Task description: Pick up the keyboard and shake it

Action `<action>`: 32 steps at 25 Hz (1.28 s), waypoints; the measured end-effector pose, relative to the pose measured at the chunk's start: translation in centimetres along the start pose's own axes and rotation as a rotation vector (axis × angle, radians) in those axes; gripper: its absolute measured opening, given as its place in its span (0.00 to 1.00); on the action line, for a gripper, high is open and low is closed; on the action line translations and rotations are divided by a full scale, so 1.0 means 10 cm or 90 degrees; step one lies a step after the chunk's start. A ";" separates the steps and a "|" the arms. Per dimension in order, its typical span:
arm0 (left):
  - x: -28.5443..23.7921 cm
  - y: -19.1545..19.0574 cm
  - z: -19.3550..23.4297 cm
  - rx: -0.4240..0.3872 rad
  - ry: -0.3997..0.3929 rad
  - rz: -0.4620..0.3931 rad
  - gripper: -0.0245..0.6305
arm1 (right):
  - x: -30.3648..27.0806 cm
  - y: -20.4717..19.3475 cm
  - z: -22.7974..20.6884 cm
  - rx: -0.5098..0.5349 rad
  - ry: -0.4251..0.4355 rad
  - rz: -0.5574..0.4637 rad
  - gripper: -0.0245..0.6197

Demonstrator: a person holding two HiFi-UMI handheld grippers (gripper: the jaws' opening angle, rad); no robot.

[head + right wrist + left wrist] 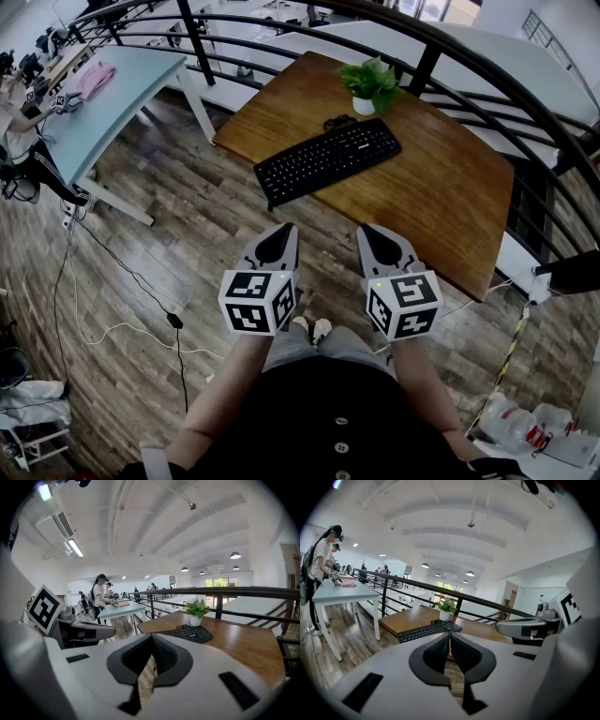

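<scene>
Black keyboard (326, 159) was noted lying flat on the wooden table (441, 197), set at a slant, its left end at the table's near edge. No tool was touching it. A small potted plant (367, 86) was recorded just behind the keyboard, with a small dark object (337, 122) between the two; what it was could not be made out.

Left gripper (278, 232) and right gripper (377, 236) were held side by side over the plank floor (169, 234), short of the table and well apart from the keyboard. Both were aimed toward it and tilted slightly down. In each gripper view the jaws were seen closed together with nothing between them.

A pale blue table (112, 103) was noted off to the left, with a person (321, 559) standing at it. A dark railing (281, 19) was seen running behind both tables.
</scene>
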State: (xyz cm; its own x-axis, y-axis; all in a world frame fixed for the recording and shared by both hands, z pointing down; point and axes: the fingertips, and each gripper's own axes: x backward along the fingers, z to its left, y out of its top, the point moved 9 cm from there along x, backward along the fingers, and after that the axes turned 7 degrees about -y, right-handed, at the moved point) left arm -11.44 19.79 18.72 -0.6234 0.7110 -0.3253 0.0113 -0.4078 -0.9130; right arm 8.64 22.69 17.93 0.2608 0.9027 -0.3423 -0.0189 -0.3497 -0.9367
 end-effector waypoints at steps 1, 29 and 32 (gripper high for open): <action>-0.03 0.01 0.00 -0.005 0.005 -0.001 0.07 | -0.02 0.00 -0.02 -0.001 0.001 0.000 0.08; -0.30 -0.08 0.10 -0.012 0.056 -0.025 0.07 | -0.34 -0.13 -0.37 -0.016 0.058 0.031 0.08; -0.37 -0.02 0.27 -0.018 0.055 -0.028 0.07 | -0.54 -0.10 -0.33 -0.020 0.064 0.039 0.08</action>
State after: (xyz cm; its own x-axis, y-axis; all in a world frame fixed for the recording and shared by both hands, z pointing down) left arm -11.21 15.67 20.81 -0.5534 0.7756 -0.3037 0.0084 -0.3594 -0.9332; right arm 10.48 17.32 20.92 0.3550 0.8506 -0.3880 -0.0082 -0.4121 -0.9111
